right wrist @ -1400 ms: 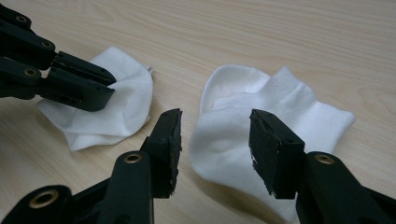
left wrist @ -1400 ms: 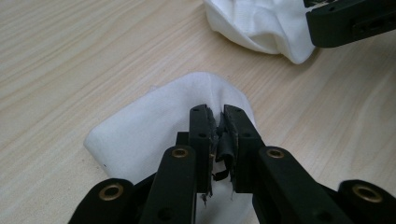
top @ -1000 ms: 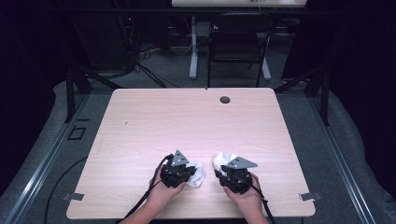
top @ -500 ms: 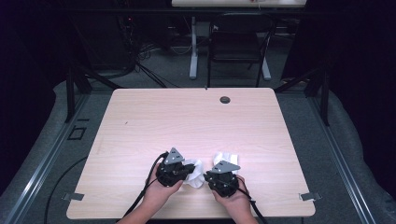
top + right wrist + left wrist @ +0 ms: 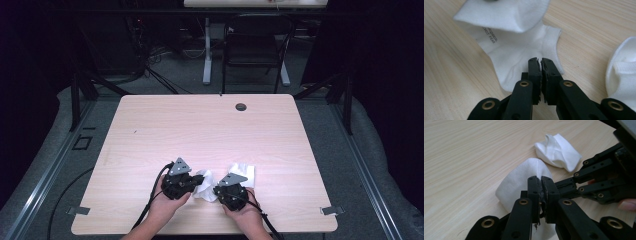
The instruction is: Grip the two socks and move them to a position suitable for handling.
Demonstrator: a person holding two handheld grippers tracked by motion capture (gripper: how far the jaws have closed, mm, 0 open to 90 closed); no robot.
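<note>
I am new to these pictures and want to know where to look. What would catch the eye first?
First, the white sock at the near edge of the wooden table: both grippers grip it. The left hand-held gripper is shut on one end, and the right hand-held gripper, whose jaws have just been closing, pinches the other near the cuff. A second sock lies crumpled just beyond them.

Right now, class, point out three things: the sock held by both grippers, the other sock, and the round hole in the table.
held sock [image 5: 511, 60], right gripper view, flat middle.
other sock [image 5: 557, 151], left gripper view, crumpled middle.
hole [image 5: 241, 106], high view, its centre.
</note>
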